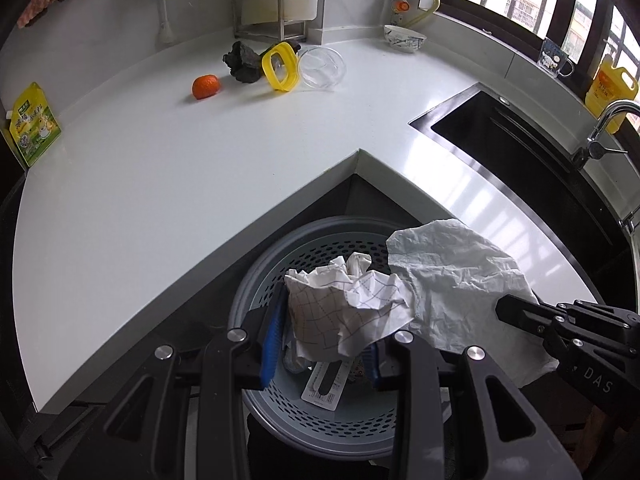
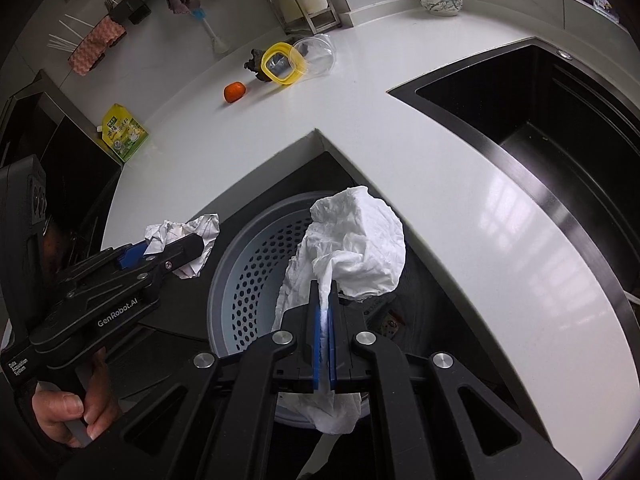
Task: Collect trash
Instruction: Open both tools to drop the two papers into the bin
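Trash in hand, two pieces: a crumpled sheet of grid-lined paper (image 1: 344, 308) pinched between the blue pads of the left gripper (image 1: 324, 344), and a white tissue (image 2: 360, 248) clamped in the right gripper (image 2: 325, 332), whose pads are pressed together on a thin fold of it. Both hang over the grey perforated bin (image 1: 320, 412) that stands on the floor in the inner corner of the white L-shaped countertop (image 1: 200, 160). A flat packaged item already lies at the bottom of the bin.

Risks as judged from here:
- Tissue is wide and limp; in the left wrist view most of it spreads to the right of the bin, over the rim. Released there, it may drape on the rim or drop outside.
- Paper ball, seen from the right wrist, sits near the bin's left rim rather than centred; a release now could bounce it off the edge.
- The grippers are close together; paper and tissue overlap and may snag.

Still on the far countertop: a mandarin (image 1: 205, 86), a dark crumpled lump (image 1: 243, 65), a yellow lid (image 1: 280, 66), a clear round container (image 1: 322, 68).
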### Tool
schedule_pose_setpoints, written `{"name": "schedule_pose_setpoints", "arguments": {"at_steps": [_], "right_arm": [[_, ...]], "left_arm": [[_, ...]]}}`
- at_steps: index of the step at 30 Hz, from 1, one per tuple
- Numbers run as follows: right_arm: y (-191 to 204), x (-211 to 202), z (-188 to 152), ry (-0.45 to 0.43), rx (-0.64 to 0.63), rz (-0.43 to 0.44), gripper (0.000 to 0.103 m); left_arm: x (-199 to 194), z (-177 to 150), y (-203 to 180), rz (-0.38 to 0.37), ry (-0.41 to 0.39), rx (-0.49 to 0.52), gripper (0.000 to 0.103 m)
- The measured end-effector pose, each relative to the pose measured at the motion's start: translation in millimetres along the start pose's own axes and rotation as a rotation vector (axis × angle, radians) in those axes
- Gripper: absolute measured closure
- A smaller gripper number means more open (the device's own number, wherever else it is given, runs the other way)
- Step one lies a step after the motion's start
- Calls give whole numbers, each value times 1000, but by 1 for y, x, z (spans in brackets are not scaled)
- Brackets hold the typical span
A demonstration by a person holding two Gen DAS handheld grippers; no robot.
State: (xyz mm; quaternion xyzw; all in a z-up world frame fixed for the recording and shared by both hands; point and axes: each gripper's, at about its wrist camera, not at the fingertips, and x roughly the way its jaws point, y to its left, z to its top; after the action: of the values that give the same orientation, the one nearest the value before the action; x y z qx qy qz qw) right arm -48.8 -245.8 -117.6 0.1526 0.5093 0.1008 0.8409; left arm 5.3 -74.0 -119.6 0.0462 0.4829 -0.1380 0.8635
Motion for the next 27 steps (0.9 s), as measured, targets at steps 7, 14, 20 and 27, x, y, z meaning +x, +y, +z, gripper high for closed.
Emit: {"name": "schedule_pose_setpoints", "arguments": {"at_steps": [7,14,20,27], "right_arm": [[-5,28,-14,70,28,-11,100],[-9,61,-23,159,55,-8,100],[-7,75,-25,180,73,-7,100],[-6,86,-27,184,88,-17,99]], "left_arm": [[26,-15,1,3,64,3,69],[48,-28,4,17,115,10,69],[62,-36,9,10,156,4,65],[63,-38,14,19,161,2,54]]}}
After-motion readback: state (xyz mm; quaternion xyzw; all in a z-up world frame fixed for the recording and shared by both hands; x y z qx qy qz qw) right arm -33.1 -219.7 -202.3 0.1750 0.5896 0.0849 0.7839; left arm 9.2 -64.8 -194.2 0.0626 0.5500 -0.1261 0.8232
